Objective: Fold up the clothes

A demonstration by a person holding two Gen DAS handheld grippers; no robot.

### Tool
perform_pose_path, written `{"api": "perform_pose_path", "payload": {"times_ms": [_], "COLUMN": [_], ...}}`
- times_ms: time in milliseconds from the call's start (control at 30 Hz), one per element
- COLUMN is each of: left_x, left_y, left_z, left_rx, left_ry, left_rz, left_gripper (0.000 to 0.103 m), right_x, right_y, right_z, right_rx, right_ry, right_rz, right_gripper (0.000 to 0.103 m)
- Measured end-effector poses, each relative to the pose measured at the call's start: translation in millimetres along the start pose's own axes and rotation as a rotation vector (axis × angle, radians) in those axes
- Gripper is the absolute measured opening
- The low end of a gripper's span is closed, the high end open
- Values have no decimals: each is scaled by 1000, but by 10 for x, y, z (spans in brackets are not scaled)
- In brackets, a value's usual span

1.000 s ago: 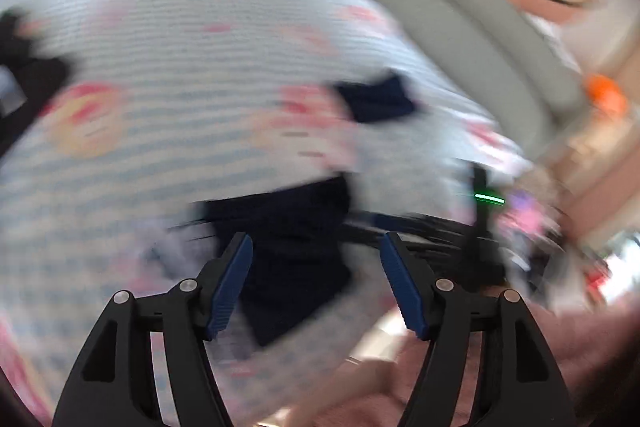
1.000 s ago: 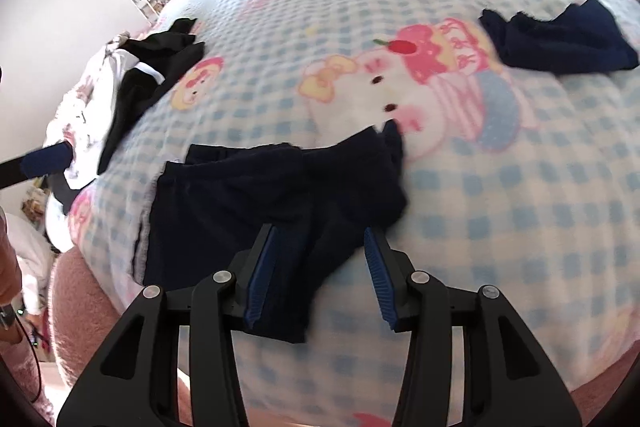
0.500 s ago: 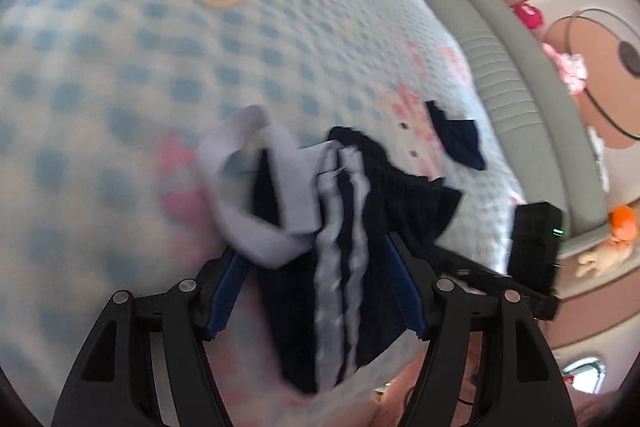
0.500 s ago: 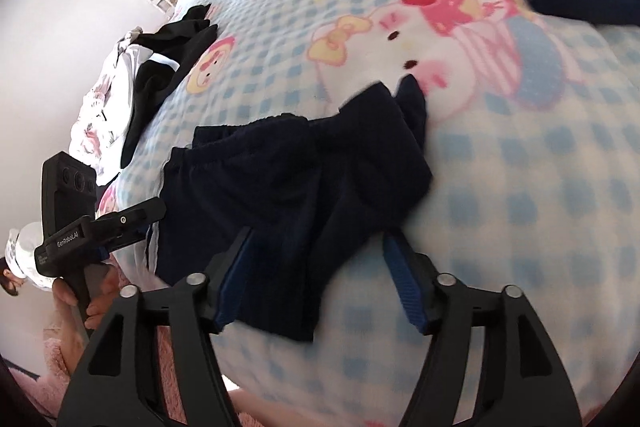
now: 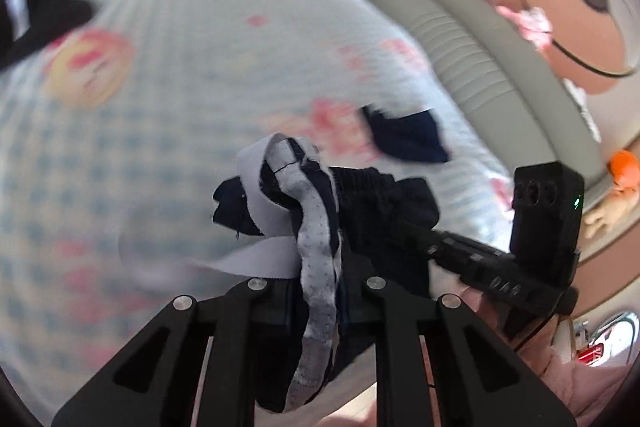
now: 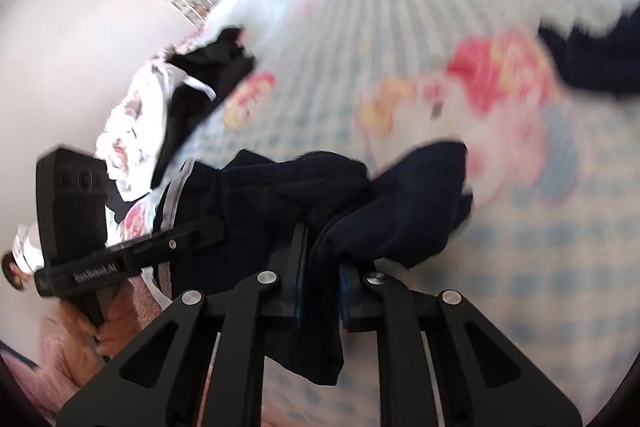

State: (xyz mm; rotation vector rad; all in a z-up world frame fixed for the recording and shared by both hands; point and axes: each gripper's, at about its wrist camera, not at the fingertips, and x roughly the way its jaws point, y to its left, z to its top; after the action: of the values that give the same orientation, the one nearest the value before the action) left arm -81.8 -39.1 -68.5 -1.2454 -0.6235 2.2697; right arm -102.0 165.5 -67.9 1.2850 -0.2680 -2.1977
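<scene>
Navy shorts (image 5: pixel 380 199) with grey-white side stripes are lifted off the blue checked bedspread (image 5: pixel 168 115). My left gripper (image 5: pixel 316 291) is shut on the striped edge, which bunches between the fingers and drapes down over them. My right gripper (image 6: pixel 320 287) is shut on the plain navy side of the shorts (image 6: pixel 280 195). Each view shows the other gripper close by, held in a hand. A second navy garment (image 5: pixel 404 139) lies further back on the bed and shows as well in the right wrist view, navy garment (image 6: pixel 592 63).
A black and white pile of clothes (image 6: pixel 200 75) sits at the bed's far left edge. A grey padded headboard (image 5: pixel 480 43) runs along the right side. Pink sleeves (image 6: pixel 68 355) are close below the grippers.
Both grippers have closed on the navy shorts and lifted them off the bed. Half a second ago both stood open over the shorts lying on the bedspread.
</scene>
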Motion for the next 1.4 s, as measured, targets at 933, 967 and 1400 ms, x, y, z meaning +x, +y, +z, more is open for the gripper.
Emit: {"api": "perform_pose_path", "payload": {"times_ms": [933,967,1400], "left_x": [2774,2940,2913], "left_y": [-1755,-1678,-2034], "left_z": [1582,1563,1240], "left_rx": [-12,-16,281], "left_ry": [110,150,-125], "left_rz": [-14,27,186], "left_gripper": [34,36,57], "right_x": [-1483,-1345,-1183], "right_y": [-2644,-2740,-2741], "right_z": [1508,1541,1286], "right_rx": [144,136,104], "right_ry": [-250,-221,-368], "right_rz": [-389,-431,-507], "right_gripper": [29,33,32]}}
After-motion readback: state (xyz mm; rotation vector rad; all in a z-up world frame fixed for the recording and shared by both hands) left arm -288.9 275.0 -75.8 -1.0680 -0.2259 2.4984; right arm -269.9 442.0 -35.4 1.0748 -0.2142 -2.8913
